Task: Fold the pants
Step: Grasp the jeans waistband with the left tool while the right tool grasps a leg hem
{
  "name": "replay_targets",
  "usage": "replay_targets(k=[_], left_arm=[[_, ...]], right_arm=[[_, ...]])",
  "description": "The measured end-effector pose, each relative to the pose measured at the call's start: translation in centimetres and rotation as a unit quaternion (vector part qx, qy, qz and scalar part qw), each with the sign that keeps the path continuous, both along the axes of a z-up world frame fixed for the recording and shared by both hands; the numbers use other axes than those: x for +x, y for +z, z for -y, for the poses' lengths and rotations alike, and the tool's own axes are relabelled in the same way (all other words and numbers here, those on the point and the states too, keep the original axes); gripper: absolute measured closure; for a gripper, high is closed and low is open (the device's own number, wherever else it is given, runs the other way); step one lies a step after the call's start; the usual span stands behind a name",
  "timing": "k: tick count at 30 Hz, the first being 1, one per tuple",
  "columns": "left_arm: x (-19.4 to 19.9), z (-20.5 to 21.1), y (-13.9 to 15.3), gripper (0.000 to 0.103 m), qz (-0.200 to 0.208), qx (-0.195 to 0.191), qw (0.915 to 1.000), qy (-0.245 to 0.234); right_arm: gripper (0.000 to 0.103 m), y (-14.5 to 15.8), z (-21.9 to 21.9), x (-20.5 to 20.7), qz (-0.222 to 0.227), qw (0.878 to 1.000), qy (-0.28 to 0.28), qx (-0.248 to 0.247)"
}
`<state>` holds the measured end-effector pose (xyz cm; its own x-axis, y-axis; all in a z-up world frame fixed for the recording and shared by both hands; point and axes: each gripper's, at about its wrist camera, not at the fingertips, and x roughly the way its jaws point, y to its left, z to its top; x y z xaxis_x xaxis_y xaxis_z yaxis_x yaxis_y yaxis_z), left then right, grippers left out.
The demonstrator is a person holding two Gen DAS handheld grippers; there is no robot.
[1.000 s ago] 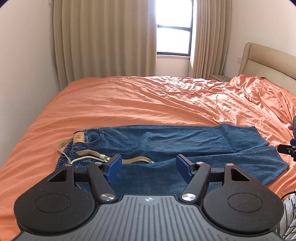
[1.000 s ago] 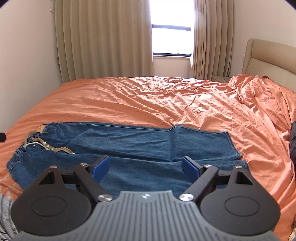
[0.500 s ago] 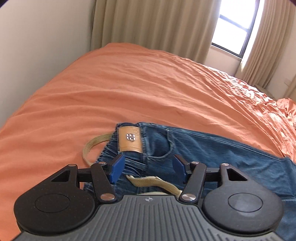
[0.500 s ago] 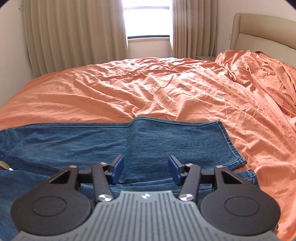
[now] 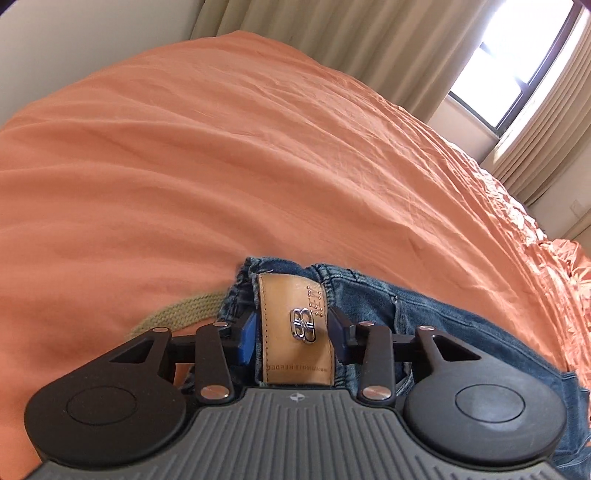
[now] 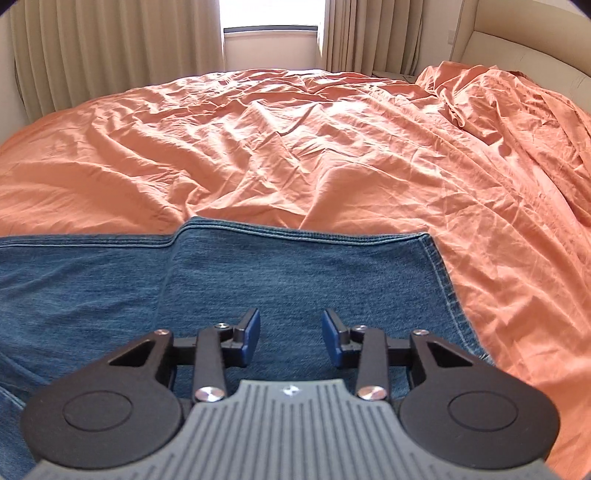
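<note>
Jeans point(image 6: 258, 291) lie flat on the orange bedsheet point(image 6: 332, 155), along its near side. In the right wrist view the far long seam runs straight across, with a small step where one layer overlaps another; the leg hem point(image 6: 443, 280) ends just right of the right gripper point(image 6: 290, 338). Beyond the seam and past the hem — wide open sheet, creased but bare, up to the curtains point(image 6: 110, 48) and window point(image 6: 271, 29). Bunched bedding and a pale headboard point(image 6: 517, 48) stand well right of the jeans.

Right gripper: fingers narrowly apart, low over the denim of the leg, nothing between the blue pads point(image 6: 249, 334). Cannot tell whether the tips touch the cloth.

Left wrist view: waistband end of the jeans point(image 5: 424, 317), gathered elastic at the edge. Left gripper point(image 5: 291, 334) straddles the tan leather patch point(image 5: 295, 325) with its metal logo; blue pads point(image 5: 247, 339) sit just beside each side of the patch — cannot tell whether they press on it or only flank it. A woven khaki belt point(image 5: 177, 314) trails out left of the waistband onto the sheet, partly under the gripper. Past the waistband, smooth sheet runs to the wall and curtains point(image 5: 369, 44).
</note>
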<state>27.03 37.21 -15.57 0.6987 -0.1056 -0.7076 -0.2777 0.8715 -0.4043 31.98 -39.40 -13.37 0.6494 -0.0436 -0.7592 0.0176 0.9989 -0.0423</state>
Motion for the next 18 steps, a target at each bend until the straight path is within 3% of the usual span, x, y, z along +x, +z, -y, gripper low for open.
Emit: replay_targets(k=[3, 7, 10, 11, 12, 13, 15, 16, 18], left_arm=[[1.1, -0.1, 0.1, 0.062, 0.006, -0.015, 0.9999, -0.004], [2.7, 0.4, -0.7, 0.056, -0.025, -0.013, 0.9992, 0.03], [3.6, 1.9, -0.7, 0.055, -0.039, 0.025, 0.9973, 0.057], [3.8, 2.3, -0.5, 0.057, -0.046, 0.038, 0.9962, 0.063], [4.0, 2.8, -0.2, 0.069, -0.053, 0.056, 0.9943, 0.073], [4.1, 3.1, 0.1, 0.075, -0.062, 0.076, 0.9918, 0.082], [4.0, 3.7, 0.8, 0.084, -0.06, 0.084, 0.9907, 0.089], [3.9, 4.1, 1.2, 0.086, -0.057, 0.095, 0.9896, 0.091], [3.7, 5.3, 2.2, 0.089, -0.047, 0.114, 0.9871, 0.101]], right_arm=[[0.068, -0.1, 2.4, 2.0, -0.001, 1.0, -0.015, 0.01], [0.057, -1.0, 6.6, 4.7, -0.006, 0.998, -0.059, 0.029], [0.056, -2.0, 10.0, 6.6, -0.013, 0.992, -0.11, 0.067], [0.052, -2.3, 11.0, 7.1, -0.01, 0.989, -0.127, 0.074], [0.05, -2.6, 11.7, 7.6, -0.006, 0.988, -0.139, 0.072], [0.045, -2.8, 12.4, 8.1, 0.0, 0.986, -0.15, 0.068], [0.044, -3.5, 13.6, 9.0, 0.001, 0.983, -0.162, 0.081], [0.045, -3.9, 14.1, 9.4, -0.005, 0.982, -0.164, 0.094], [0.06, -4.7, 14.5, 10.0, -0.019, 0.98, -0.159, 0.121]])
